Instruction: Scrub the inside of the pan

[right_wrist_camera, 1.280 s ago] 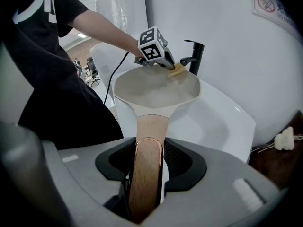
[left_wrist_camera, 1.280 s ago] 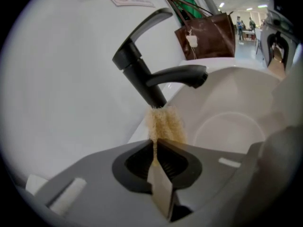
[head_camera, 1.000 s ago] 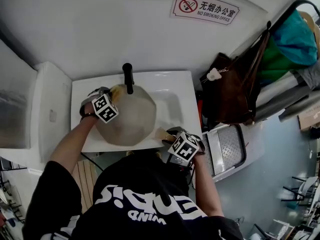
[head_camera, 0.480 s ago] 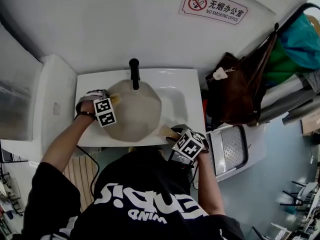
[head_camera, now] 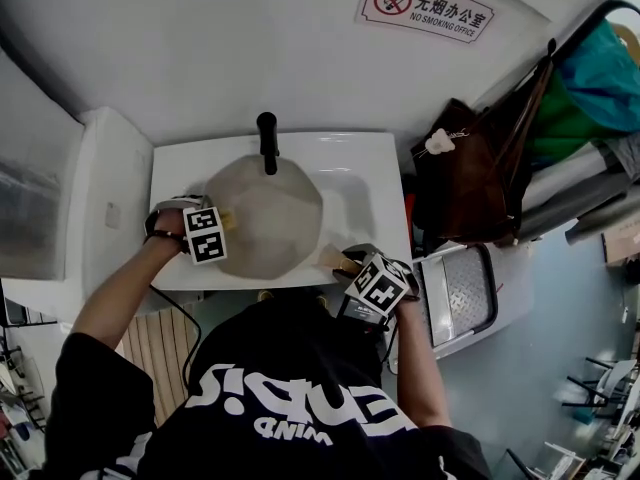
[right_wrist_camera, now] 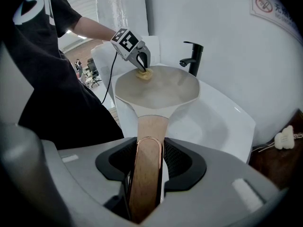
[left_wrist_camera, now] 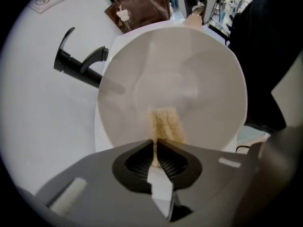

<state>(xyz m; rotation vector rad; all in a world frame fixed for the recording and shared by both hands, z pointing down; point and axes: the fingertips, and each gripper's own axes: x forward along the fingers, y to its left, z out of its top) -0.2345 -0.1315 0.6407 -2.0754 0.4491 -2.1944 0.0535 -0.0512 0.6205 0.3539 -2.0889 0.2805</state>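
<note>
White sink [head_camera: 372,193] below a black tap [head_camera: 267,140], pan [head_camera: 270,218] lying across it. Left claw [left_wrist_camera: 155,144] clamps a yellow sponge [left_wrist_camera: 164,124] on the pan's inside; right claw [right_wrist_camera: 146,151] grips the wooden handle [right_wrist_camera: 152,126].

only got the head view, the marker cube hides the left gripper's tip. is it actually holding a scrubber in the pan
Observer: Yes. The left gripper view shows the left gripper with its tongs pinched on a yellow sponge that rests on the pale inside of the pan.
Operator: and what's the right one on
Observer: The right gripper has its tongs clamped on the pan's wooden handle, which has a copper-coloured band.
Operator: any dirt in there
Observer: None I can make out; the inside looks evenly pale.
</note>
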